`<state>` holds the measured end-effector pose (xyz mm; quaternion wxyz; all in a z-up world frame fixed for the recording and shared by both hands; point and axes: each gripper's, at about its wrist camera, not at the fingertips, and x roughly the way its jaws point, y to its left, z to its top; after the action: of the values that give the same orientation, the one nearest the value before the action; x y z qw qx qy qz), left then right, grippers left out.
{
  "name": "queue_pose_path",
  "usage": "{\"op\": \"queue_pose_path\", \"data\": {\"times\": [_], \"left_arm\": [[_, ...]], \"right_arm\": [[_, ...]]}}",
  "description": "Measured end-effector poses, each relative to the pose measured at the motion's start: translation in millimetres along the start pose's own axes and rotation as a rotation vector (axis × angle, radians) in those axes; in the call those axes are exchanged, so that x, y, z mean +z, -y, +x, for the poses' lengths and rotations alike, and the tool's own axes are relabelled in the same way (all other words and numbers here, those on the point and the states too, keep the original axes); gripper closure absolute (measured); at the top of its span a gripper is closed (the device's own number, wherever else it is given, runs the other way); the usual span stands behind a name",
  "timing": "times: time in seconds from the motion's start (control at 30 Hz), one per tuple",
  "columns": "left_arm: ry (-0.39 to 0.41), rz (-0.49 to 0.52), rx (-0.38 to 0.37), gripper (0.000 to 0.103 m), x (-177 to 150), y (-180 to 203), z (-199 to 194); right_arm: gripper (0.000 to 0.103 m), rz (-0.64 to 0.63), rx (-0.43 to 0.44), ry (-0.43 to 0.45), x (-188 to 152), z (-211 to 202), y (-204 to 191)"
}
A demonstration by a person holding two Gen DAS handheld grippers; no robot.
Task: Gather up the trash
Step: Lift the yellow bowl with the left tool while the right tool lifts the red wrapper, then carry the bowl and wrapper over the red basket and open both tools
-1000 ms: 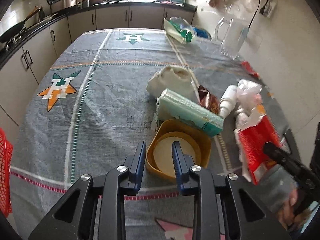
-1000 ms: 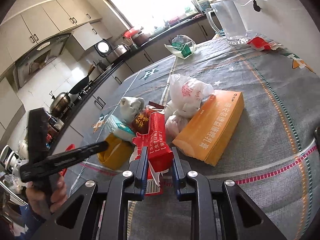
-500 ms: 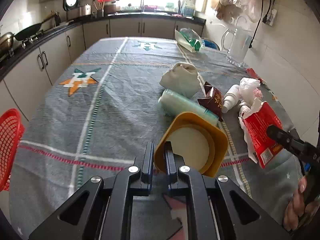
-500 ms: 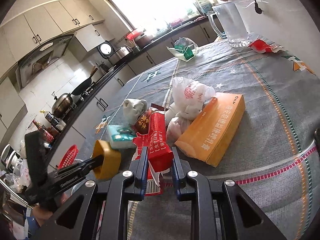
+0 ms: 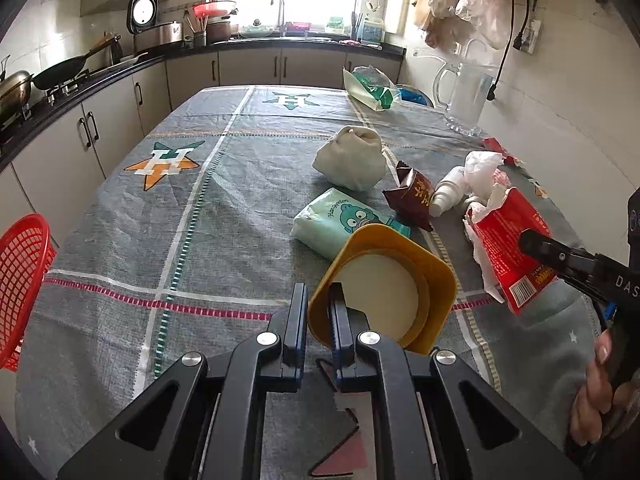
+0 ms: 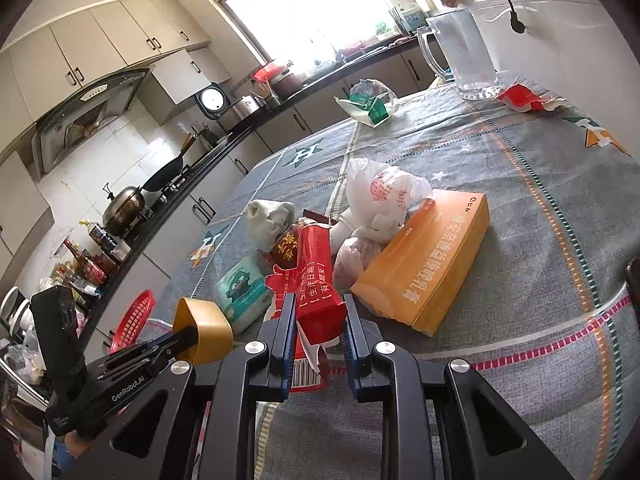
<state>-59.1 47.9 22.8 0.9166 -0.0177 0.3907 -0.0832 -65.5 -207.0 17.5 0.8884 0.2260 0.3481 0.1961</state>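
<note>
Left gripper (image 5: 318, 322) is clamped nearly shut on the near wall of the yellow paper bowl (image 5: 384, 292), one finger inside and one outside, and the bowl hangs tipped up off the grey tablecloth (image 5: 224, 208), probably because a thin rim pinch is the only purchase on an empty bowl. Right gripper (image 6: 318, 330) is squeezed partway closed on the torn red snack wrapper (image 6: 316, 280), holding it lengthwise so it points to 12 o'clock. The red basket (image 5: 24, 264), at 9 o'clock off the table edge, looks the likely drop spot.
</note>
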Motion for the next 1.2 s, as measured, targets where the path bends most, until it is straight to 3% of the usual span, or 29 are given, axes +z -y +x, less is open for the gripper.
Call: {"op": "queue_pose_path", "data": {"times": [1.2], "left_arm": [[0.056,0.020,0.033,0.093,-9,-5,-22]], "right_arm": [[0.080,-0.011,-0.028,-0.006,4,0,-5]]}}
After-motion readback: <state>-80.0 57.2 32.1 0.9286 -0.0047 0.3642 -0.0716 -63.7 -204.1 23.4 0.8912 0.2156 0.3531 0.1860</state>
